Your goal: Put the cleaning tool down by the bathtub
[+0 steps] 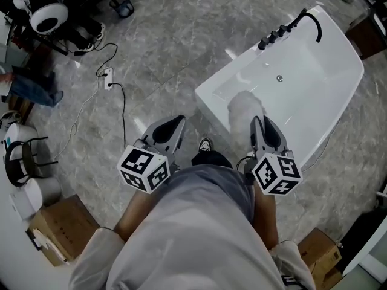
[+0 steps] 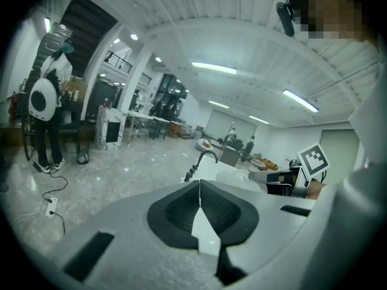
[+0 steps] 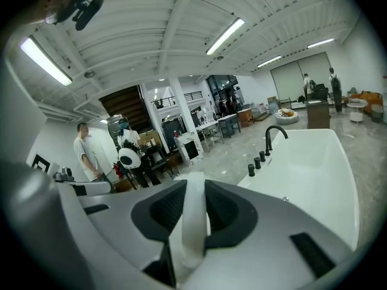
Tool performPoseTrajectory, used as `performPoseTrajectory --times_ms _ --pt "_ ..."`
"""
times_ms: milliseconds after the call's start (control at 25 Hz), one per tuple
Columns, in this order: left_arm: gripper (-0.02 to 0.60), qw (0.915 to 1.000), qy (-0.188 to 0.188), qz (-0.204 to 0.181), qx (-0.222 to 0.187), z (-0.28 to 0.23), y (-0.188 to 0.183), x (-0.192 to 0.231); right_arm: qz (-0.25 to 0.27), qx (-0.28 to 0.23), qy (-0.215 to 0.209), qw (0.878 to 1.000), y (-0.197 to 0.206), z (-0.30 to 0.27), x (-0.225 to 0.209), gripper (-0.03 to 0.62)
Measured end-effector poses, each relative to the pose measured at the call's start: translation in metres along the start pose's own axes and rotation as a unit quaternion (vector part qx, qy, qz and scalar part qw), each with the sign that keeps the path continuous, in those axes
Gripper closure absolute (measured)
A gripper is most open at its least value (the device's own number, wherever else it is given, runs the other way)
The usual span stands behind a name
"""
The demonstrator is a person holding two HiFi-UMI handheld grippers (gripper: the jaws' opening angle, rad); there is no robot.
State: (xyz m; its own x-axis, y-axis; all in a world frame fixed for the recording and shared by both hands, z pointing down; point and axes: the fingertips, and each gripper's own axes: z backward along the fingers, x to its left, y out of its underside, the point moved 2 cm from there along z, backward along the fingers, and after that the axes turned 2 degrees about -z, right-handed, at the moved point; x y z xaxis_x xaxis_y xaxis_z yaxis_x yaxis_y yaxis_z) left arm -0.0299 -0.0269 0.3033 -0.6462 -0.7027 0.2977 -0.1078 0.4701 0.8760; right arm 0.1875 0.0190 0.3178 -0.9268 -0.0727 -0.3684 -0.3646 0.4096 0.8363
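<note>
The cleaning tool is a fluffy white duster head (image 1: 245, 109) on a flat white handle (image 3: 191, 222). My right gripper (image 1: 262, 122) is shut on that handle, which runs up between the dark pads (image 3: 225, 213). The fluffy head hangs over the near rim of the white bathtub (image 1: 314, 71), which has a black faucet (image 1: 312, 19) at its far end. My left gripper (image 1: 179, 122) is held over the floor left of the tub, shut with nothing in it; its pads (image 2: 221, 210) meet. In the left gripper view the duster head (image 2: 233, 176) shows beside the tub.
A power strip with black cables (image 1: 107, 77) lies on the grey marble floor to the left. Cardboard boxes (image 1: 59, 229) (image 1: 320, 254) stand near my feet. A white and black robot (image 1: 47, 14) is at the top left, and a black stool (image 1: 22, 159) at the left edge. People stand far off.
</note>
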Motion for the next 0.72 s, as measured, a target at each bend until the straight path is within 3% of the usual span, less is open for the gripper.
performPoseTrajectory --times_ms 720 --pt "0.572 0.9996 -0.01 0.024 0.01 -0.021 0.011 -0.009 0.023 0.021 -0.009 0.999 -0.007 -0.039 -0.033 0.51"
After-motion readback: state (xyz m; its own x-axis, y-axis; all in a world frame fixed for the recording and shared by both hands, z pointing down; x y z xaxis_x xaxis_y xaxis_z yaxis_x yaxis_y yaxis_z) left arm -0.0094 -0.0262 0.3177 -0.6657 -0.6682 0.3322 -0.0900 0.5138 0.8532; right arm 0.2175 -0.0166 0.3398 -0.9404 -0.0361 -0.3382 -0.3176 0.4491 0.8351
